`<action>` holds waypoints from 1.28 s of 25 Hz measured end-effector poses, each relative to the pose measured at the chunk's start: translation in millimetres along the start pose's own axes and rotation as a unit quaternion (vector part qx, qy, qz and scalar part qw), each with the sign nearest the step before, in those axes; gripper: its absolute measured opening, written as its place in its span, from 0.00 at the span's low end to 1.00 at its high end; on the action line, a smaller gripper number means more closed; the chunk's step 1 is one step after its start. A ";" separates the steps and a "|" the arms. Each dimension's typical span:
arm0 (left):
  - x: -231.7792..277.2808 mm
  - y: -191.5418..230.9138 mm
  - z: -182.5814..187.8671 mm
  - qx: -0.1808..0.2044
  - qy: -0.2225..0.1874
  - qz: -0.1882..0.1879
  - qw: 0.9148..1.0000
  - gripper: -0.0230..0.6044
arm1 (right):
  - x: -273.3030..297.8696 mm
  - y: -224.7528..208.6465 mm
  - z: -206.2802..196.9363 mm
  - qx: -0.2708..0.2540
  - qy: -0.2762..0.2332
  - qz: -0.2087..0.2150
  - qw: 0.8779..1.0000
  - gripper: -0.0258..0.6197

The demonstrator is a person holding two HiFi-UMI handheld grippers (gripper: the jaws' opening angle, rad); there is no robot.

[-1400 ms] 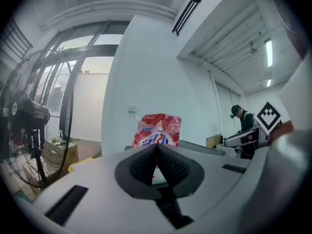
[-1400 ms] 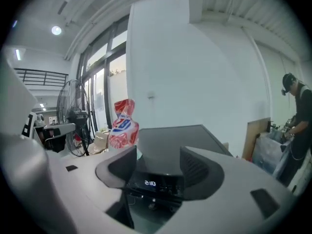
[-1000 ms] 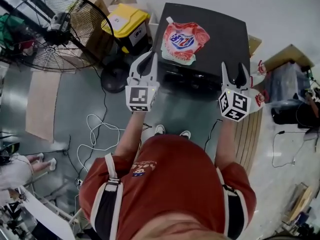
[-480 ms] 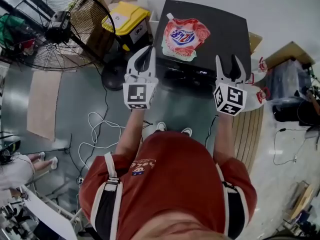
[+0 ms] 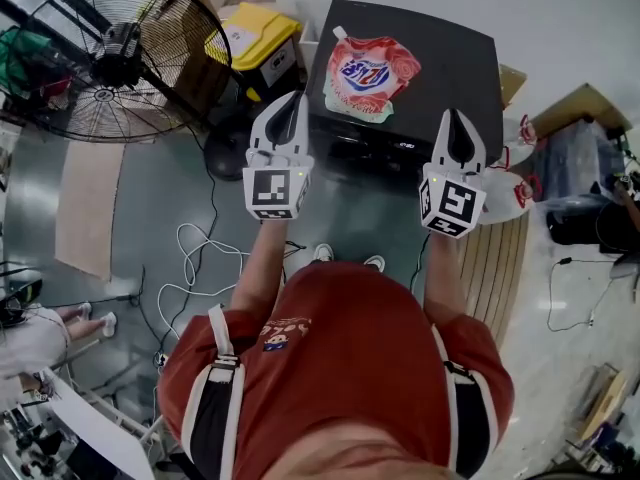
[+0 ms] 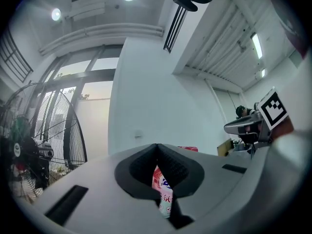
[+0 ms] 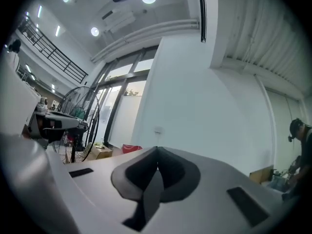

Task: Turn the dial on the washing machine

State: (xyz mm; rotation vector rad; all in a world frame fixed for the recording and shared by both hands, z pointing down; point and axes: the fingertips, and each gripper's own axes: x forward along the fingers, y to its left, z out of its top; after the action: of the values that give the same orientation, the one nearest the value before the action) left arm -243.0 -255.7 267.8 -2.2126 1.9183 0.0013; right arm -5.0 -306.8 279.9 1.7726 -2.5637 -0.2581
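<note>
The washing machine (image 5: 440, 63) has a black top and stands ahead of me, its dark control panel (image 5: 385, 150) facing me; I cannot make out the dial. A red and white detergent pouch (image 5: 365, 73) lies on the lid. My left gripper (image 5: 292, 98) is held in the air before the machine's front left corner, its jaws shut and empty; the pouch (image 6: 163, 191) shows behind its tips (image 6: 156, 146). My right gripper (image 5: 456, 115) hovers before the front right corner, jaws shut with nothing between them (image 7: 157, 150). Neither gripper touches the machine.
A large black floor fan (image 5: 110, 53) stands at the left. A yellow-lidded bin (image 5: 250, 40) sits beside the machine's left side. White cables (image 5: 200, 268) lie on the floor by my feet. White bags (image 5: 508, 193) and boxes crowd the right.
The right gripper's jaws have gone from wide open to shut. Both grippers have risen slightly towards the machine's front.
</note>
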 end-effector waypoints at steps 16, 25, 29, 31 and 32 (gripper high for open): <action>2.5 0.4 3.8 -0.001 -0.007 0.009 1.000 0.05 | 6.0 1.4 4.0 -0.002 0.002 0.018 1.000 0.05; 2.8 -2.1 2.7 -0.001 -0.006 0.008 1.000 0.05 | 4.7 -2.8 1.7 -0.007 0.005 0.014 1.000 0.05; 4.0 -2.3 1.7 0.000 -0.006 0.006 1.000 0.05 | 5.5 -3.4 0.9 -0.006 0.007 0.014 1.000 0.05; 3.6 -2.0 1.2 0.002 -0.007 0.006 1.000 0.05 | 4.3 -3.2 1.7 -0.006 0.004 0.013 1.000 0.05; 3.4 -1.8 1.0 0.002 -0.007 0.006 1.000 0.05 | 3.8 -3.1 2.1 -0.005 0.003 0.013 1.000 0.05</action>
State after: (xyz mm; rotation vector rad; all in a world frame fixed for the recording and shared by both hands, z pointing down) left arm -240.6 -258.7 266.7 -2.1929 1.9232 0.0142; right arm -3.8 -311.1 277.1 1.7328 -2.5745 -0.2659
